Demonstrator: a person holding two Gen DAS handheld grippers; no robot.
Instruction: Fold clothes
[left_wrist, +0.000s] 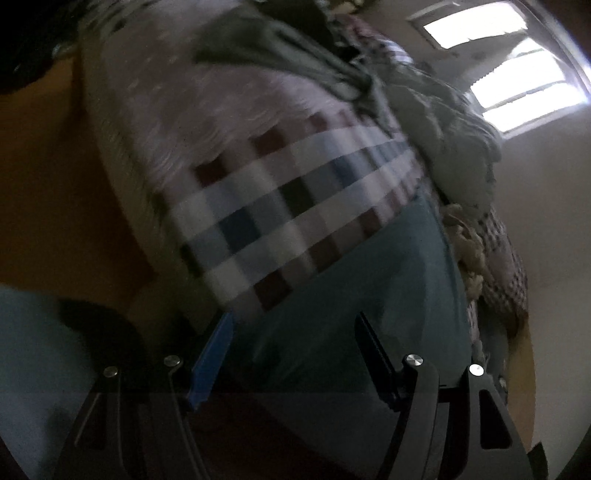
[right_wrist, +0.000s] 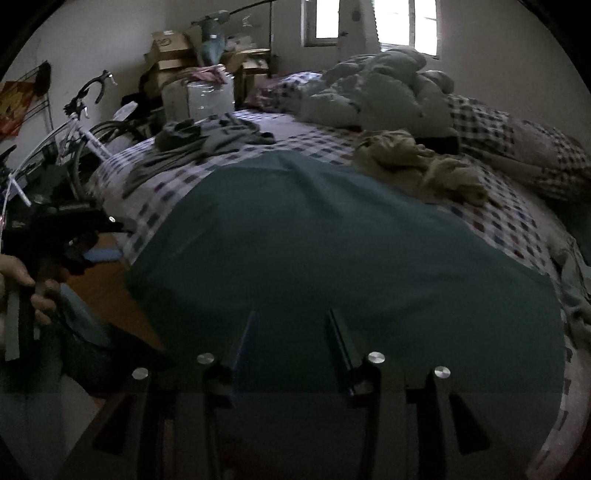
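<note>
On checked sheet (right_wrist: 509, 225), flat teal garment (right_wrist: 332, 236)

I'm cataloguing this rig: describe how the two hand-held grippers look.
Left hand-held gripper: dark frame with slotted cut-outs, silver round screw heads, one finger faced with a bright blue pad, the other dark and ribbed. Right hand-held gripper: same dark frame, silver screws, thin dark fingers; any pad colour is lost in shadow.
</note>
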